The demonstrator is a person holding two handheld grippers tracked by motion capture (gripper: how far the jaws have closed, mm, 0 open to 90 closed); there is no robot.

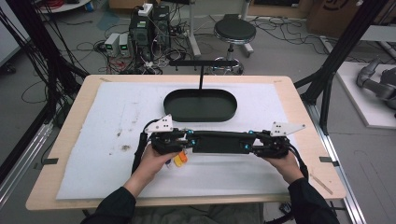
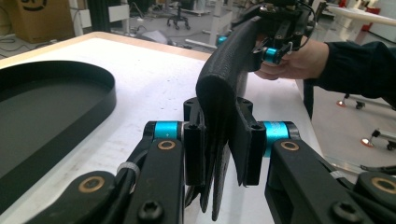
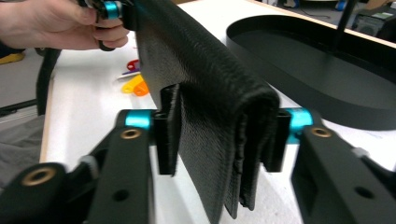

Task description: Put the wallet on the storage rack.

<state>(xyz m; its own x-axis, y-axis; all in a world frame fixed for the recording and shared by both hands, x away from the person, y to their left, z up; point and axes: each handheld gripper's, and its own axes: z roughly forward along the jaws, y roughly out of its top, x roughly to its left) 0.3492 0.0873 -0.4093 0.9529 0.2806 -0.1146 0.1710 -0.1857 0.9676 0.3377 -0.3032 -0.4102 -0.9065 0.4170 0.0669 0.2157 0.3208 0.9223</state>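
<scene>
Grippers, left gripper [image 1: 189, 140] and right gripper [image 1: 254, 141], each clamp one end of an unlabelled black wallet [image 1: 219, 142].

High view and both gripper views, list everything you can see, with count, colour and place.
wallet: one, black, folded, held off the table between the two grippers
tray: one, black oval with a T-shaped stand, far middle of the mat
mat: one, white, covering the table
table: one, light wood
tags: a few, orange, yellow and red, on the mat under the left hand
stool: one, black, on the floor beyond the table
left gripper: black, shut on the wallet's left end
right gripper: black, shut on the wallet's right end
</scene>
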